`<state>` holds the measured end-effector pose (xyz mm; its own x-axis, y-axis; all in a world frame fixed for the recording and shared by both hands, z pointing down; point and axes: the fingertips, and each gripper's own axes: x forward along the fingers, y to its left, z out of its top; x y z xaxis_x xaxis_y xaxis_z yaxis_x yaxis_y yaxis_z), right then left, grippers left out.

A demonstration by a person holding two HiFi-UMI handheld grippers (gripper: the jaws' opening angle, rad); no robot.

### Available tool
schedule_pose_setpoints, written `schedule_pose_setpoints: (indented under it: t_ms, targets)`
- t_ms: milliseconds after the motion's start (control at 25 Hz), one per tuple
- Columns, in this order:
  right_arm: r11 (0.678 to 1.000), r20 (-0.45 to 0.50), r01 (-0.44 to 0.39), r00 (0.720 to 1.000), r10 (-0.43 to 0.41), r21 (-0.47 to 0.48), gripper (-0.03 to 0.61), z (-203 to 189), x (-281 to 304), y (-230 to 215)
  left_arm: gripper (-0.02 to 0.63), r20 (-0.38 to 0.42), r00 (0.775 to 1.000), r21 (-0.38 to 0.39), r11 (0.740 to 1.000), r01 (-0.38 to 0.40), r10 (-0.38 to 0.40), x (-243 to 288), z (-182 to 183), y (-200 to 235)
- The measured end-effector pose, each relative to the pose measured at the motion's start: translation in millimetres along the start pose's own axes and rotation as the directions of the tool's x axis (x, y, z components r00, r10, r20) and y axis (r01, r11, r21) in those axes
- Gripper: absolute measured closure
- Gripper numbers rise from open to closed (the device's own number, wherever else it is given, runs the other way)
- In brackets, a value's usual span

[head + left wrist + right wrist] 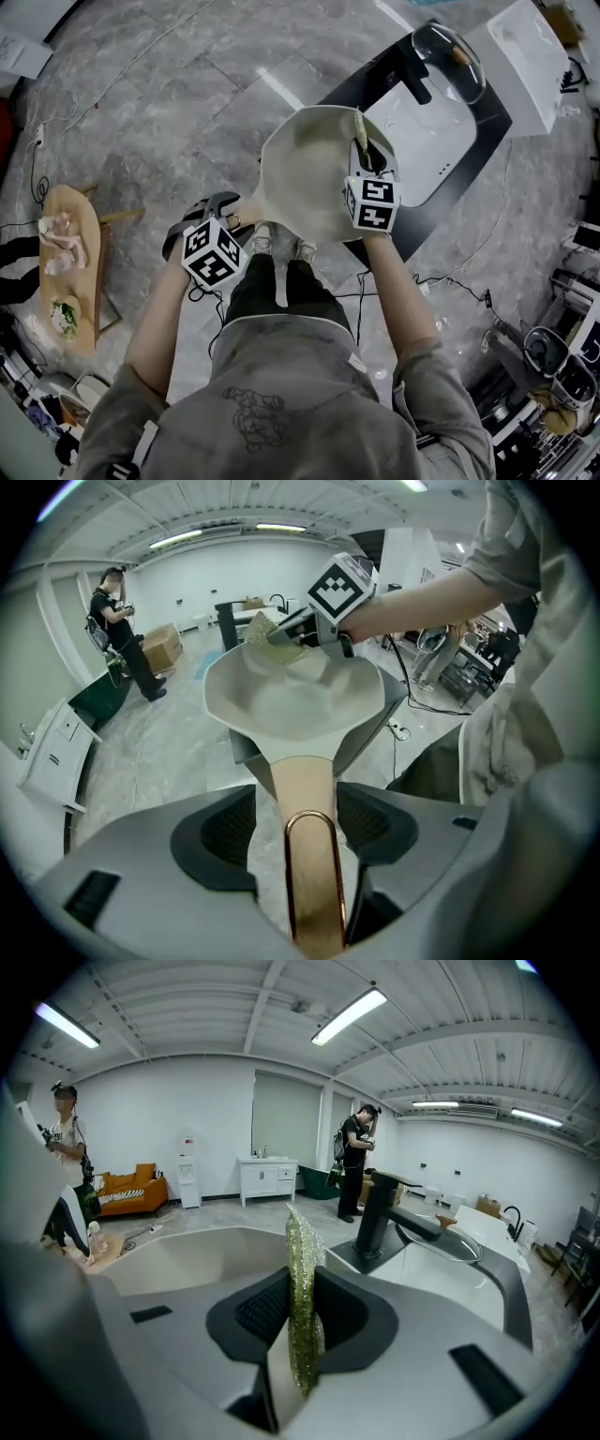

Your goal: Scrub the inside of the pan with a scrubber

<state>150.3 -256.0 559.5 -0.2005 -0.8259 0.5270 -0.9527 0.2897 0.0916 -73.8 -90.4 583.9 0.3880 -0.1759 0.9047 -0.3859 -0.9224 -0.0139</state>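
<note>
A cream pan (309, 169) is held up in front of the person, its tan handle (305, 803) clamped in my left gripper (225, 230), which is shut on it. In the left gripper view the pan's bowl (295, 700) opens upward. My right gripper (368, 169) is shut on a thin yellow-green glittery scrubber (302, 1307), which stands upright between the pads. That scrubber (272, 635) rests at the pan's far rim, and the same scrubber (360, 136) shows in the head view at the pan's right edge.
A white sink (427, 131) in a black counter with a black faucet (380, 1213) lies beyond the pan, with a glass lid (448, 61) at its far end. A wooden board (70, 262) with food sits to the left. Other people (356, 1162) stand in the room.
</note>
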Motion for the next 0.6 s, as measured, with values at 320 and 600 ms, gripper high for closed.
schedule_pose_setpoints:
  t_ms: [320,600]
  targets:
    - [0.998,-0.006,-0.043,0.999,0.043,-0.050,0.503,-3.2,19.9,30.3,0.362,-0.039,0.999,0.038,0.999,0.020,-0.019,16.5,-16.2,-4.1]
    - [0.982,-0.019,-0.158,0.987,0.157,-0.107,0.500,-4.5,31.9,69.8,0.430,-0.013,1.000,0.039,0.999,0.017,-0.017,20.0,-15.2,-6.1]
